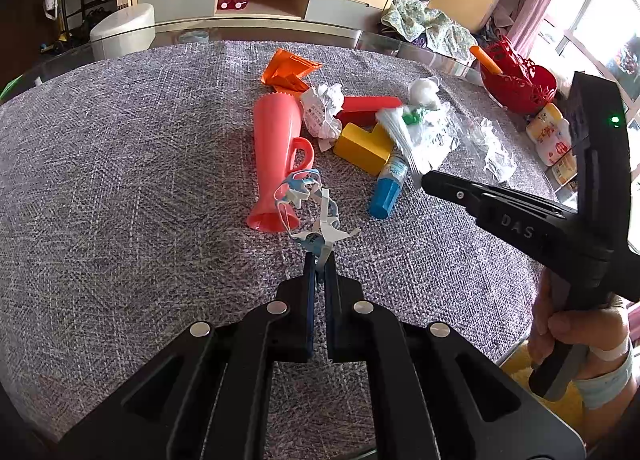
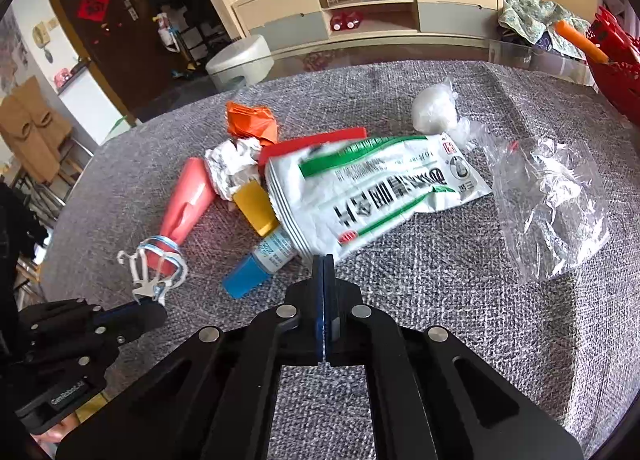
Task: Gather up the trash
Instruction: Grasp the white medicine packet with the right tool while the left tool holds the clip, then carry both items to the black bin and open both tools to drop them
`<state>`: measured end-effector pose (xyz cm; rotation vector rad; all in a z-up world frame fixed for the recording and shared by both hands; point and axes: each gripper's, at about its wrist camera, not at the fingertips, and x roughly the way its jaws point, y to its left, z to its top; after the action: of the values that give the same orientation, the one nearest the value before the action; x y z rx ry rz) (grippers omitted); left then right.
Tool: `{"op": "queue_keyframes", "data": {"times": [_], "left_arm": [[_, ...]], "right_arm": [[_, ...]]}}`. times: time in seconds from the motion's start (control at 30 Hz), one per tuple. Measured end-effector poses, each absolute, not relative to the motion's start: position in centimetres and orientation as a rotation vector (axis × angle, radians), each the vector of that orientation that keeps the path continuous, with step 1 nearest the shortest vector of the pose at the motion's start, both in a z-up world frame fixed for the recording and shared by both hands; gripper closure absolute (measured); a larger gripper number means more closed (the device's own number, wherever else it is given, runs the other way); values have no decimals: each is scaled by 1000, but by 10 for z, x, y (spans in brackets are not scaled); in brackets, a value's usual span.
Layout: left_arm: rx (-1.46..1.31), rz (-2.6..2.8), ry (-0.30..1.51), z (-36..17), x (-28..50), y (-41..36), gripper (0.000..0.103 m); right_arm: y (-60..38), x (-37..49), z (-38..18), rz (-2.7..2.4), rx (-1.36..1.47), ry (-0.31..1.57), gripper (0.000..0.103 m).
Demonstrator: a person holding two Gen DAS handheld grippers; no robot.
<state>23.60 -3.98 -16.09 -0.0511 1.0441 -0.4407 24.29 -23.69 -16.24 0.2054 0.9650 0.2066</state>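
Nearest the left camera, the left gripper (image 1: 319, 256) is pinching a tangle of white and blue plastic strips (image 1: 310, 203), its jaws drawn almost together with only the thin strip between them; the tangle is hanging in front of the mouth of the pink cup (image 1: 276, 155), and whether it is touching the cup cannot be told. Nearest the right camera, the right gripper (image 2: 322, 260) is clamping the near edge of a white and green printed bag (image 2: 376, 187), jaws pressed flat together on it, and the bag looks slightly blurred (probably being lifted or dragged).

Just beyond the grippers, on the grey woven table mat (image 1: 120, 179), a small bottle with a blue cap (image 1: 387, 189) is lying beside a yellow block (image 1: 362, 145), and a red block (image 1: 368, 105) is sitting behind that. A crumpled white paper (image 1: 322, 111) is resting between the cup and the blocks, and a crinkled clear plastic bag (image 2: 552, 195) is lying apart to the right. Farther back, an orange wrapper (image 1: 288, 69) and a white wad in clear film (image 2: 434, 107) are waiting near the far side.

Judging by this, the collecting is at an early stage: two pieces are in hand, no bin is showing in either view, and the paper, clear bag, orange wrapper and white wad appear to be left.
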Motion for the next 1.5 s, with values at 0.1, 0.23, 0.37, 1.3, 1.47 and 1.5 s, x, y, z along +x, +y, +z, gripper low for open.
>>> {"op": "queue_keyframes", "data": {"times": [0.1,0.23,0.37,1.3,1.47,1.5], "left_arm": [[-52,-442,1044,-161,236,-39,100],[-48,-447,1044,-161,235,-39,100],[-45,-447,1048,-162,235,-39,100],[17,-442,1047,-169,234,-61,100],[13,-445,998,-143,208,-55,100],[12,-446,979,-134,199,-53,100]], "right_arm": [[-239,242,-161,218,236,990,100],[-256,241,-168,180,320,1029,97],[-271,241,-172,164,371,1038,97],[-215,273,-144,140,72,914,92],[-225,234,-105,160,95,865,92],[-228,220,-95,165,97,853,92]]}}
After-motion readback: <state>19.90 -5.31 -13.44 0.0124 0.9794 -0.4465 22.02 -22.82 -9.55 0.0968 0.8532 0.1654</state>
